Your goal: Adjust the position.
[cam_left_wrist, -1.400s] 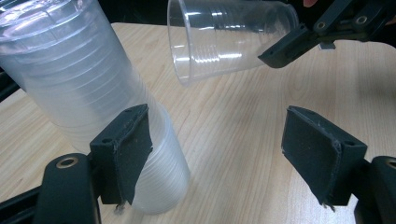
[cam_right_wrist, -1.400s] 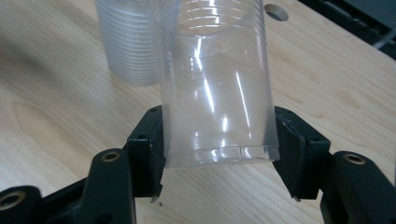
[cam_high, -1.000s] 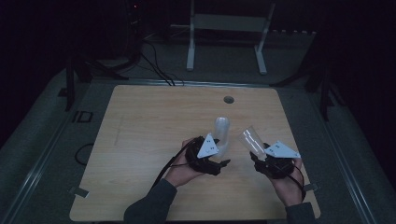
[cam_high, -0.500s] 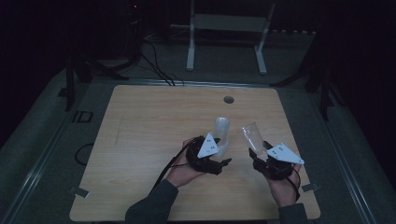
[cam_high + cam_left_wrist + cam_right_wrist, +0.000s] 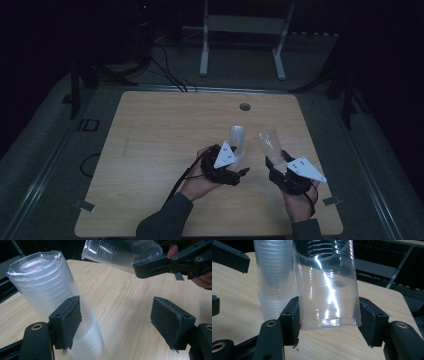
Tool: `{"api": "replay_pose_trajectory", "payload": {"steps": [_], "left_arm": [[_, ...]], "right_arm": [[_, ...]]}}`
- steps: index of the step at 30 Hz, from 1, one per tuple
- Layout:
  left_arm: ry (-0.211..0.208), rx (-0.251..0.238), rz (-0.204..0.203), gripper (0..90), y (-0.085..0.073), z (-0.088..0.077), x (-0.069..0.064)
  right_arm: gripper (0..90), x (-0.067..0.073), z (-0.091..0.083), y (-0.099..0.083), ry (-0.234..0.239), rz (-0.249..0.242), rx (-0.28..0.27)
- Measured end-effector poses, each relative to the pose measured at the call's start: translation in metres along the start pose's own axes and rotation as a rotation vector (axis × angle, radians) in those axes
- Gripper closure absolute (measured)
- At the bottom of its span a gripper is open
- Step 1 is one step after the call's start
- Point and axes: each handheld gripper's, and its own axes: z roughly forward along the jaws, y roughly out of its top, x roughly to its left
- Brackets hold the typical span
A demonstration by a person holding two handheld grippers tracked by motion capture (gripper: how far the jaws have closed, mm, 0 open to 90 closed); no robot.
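Observation:
A stack of clear plastic cups (image 5: 237,137) (image 5: 42,287) (image 5: 275,280) stands upright on the wooden table (image 5: 155,150). My left gripper (image 5: 239,161) (image 5: 120,315) is open beside it: one pad (image 5: 71,320) lies against the stack's lower part, the other pad (image 5: 170,320) stands well clear, with bare table between them. My right gripper (image 5: 275,161) (image 5: 328,320) (image 5: 155,263) is shut on a single clear cup (image 5: 268,142) (image 5: 327,287) (image 5: 117,253) near its base. That cup is held off the table just right of the stack, its mouth pointing away from the gripper.
A round hole (image 5: 245,106) sits near the table's far edge. A white metal stand (image 5: 240,25) and dark cables (image 5: 170,75) are on the floor behind the table. The left gripper's cable (image 5: 182,177) trails toward the near edge.
The right hand has drawn slightly back toward the near edge, still holding the cup. The left hand and the stack have stayed where they were.

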Motion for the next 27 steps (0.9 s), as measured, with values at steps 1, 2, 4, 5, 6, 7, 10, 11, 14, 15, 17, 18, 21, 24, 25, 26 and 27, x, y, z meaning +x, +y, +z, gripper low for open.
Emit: {"api": "replay_pose_trajectory", "payload": {"steps": [1,2,4,5,6,7,10,11,14,15,17,18,21,24,25,26,27], "left_arm": [[0.001,-0.003,-0.005,24.3,0.001,0.001,0.000],[0.001,-0.002,-0.003,24.4,0.001,0.001,0.000],[0.001,-0.004,-0.005,24.4,0.002,0.001,0.000],[0.000,-0.008,-0.010,24.4,0.004,0.001,0.000],[-0.001,-0.012,-0.012,24.5,0.004,0.002,0.000],[-0.002,-0.011,-0.012,24.6,0.005,0.002,0.000],[-0.007,-0.013,-0.014,24.6,0.008,0.003,0.000],[-0.007,-0.017,-0.017,24.7,0.009,0.002,0.000],[-0.009,-0.027,-0.030,24.7,0.013,0.002,0.002],[-0.010,-0.033,-0.037,24.8,0.014,0.002,0.003],[-0.011,-0.040,-0.048,24.8,0.016,0.001,0.005],[-0.010,-0.041,-0.052,25.0,0.017,0.001,0.005],[-0.012,-0.053,-0.067,25.1,0.021,0.002,0.007],[-0.016,-0.063,-0.078,25.1,0.024,0.002,0.007],[-0.017,-0.066,-0.080,25.1,0.025,0.002,0.008],[-0.017,-0.066,-0.080,25.6,0.025,0.002,0.008],[-0.018,-0.068,-0.085,25.6,0.027,0.002,0.008]], "right_arm": [[41.5,0.000,0.000,0.000,-0.002,0.002,-0.006],[41.5,0.000,-0.001,-0.001,-0.004,0.004,-0.012],[41.5,0.000,-0.001,-0.001,-0.007,0.007,-0.017],[41.5,0.000,-0.001,-0.001,-0.013,0.005,-0.021],[41.5,0.001,-0.002,-0.001,-0.013,0.008,-0.030],[41.5,0.001,-0.002,-0.001,-0.014,0.011,-0.033],[41.5,0.002,-0.003,-0.001,-0.018,0.016,-0.049],[41.5,0.002,-0.003,-0.001,-0.019,0.017,-0.053],[41.5,0.002,-0.004,0.000,-0.022,0.023,-0.067],[41.5,0.002,-0.004,0.000,-0.022,0.025,-0.071],[41.5,0.003,-0.004,0.000,-0.024,0.024,-0.077],[41.5,0.003,-0.004,0.000,-0.024,0.030,-0.086],[41.5,0.004,-0.005,0.000,-0.024,0.036,-0.093],[41.5,0.004,-0.005,0.000,-0.025,0.038,-0.104],[41.5,0.004,-0.005,0.001,-0.026,0.039,-0.106],[41.5,0.004,-0.005,0.001,-0.026,0.039,-0.106],[41.5,0.004,-0.006,0.001,-0.029,0.039,-0.111]]}}
